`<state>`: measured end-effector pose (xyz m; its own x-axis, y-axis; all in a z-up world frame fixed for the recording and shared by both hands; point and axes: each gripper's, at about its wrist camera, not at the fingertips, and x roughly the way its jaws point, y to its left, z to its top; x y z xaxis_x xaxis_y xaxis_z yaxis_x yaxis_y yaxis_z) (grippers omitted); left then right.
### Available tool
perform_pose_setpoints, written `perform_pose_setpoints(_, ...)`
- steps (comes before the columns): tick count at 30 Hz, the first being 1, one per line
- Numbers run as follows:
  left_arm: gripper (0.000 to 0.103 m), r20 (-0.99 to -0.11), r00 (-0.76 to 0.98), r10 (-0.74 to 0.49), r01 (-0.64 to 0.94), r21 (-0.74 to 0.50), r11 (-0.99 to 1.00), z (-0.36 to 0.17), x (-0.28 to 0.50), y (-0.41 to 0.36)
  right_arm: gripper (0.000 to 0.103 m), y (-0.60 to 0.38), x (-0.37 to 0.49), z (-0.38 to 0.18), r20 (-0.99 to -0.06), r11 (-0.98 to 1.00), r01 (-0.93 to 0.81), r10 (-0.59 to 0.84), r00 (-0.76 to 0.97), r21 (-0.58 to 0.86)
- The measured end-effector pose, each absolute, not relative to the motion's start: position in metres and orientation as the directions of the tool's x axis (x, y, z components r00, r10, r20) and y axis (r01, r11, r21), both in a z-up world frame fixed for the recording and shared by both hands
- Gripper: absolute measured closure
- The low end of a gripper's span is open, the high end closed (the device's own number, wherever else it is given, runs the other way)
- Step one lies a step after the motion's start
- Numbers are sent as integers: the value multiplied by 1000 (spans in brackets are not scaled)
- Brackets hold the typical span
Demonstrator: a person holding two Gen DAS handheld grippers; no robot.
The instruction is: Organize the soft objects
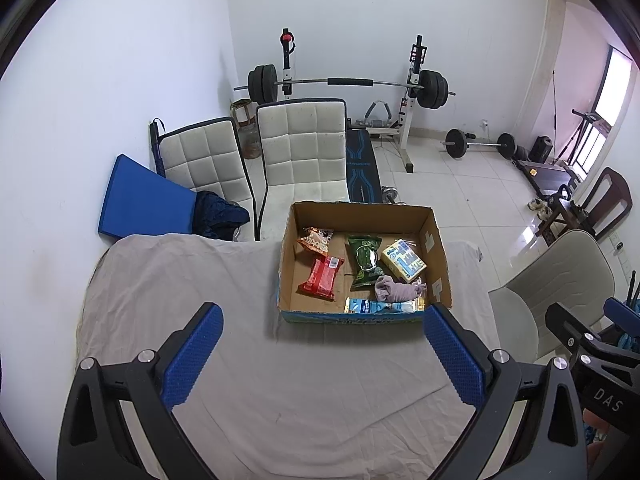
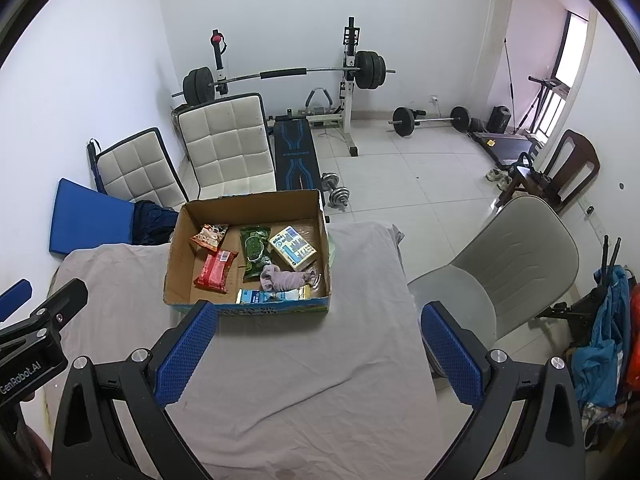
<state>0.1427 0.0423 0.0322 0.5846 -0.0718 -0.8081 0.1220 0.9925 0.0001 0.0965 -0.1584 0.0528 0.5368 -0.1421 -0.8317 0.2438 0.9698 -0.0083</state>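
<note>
Both tools, left (image 1: 323, 347) and right (image 2: 319, 345), spread apart, empty, above bare tabletop (image 1: 224, 280). Packets and cloth (image 1: 394, 289) lying in box (image 1: 362, 258). Judged nearly complete; nothing left outside.

Both wrist views look down-forward from near the cloth-covered table (image 1: 168, 280), seemingly side by side, sharing the cardboard box (image 1: 362, 216).

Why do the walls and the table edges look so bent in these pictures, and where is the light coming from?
Both wrist views use fisheye lenses, so straight lines bow toward the black circular border. In the left wrist view, daylight from the window glares on the floor tiles. In the right wrist view, the cardboard box throws a soft shadow on the cloth; focus looks sharp throughout.
</note>
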Motion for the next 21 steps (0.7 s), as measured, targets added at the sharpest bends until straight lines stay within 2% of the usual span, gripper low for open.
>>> perform_pose_setpoints(21,0,-801,595,-70,125,6,992,35,140,42,0,-158,90,64,-820,966,259,-169,547,-26)
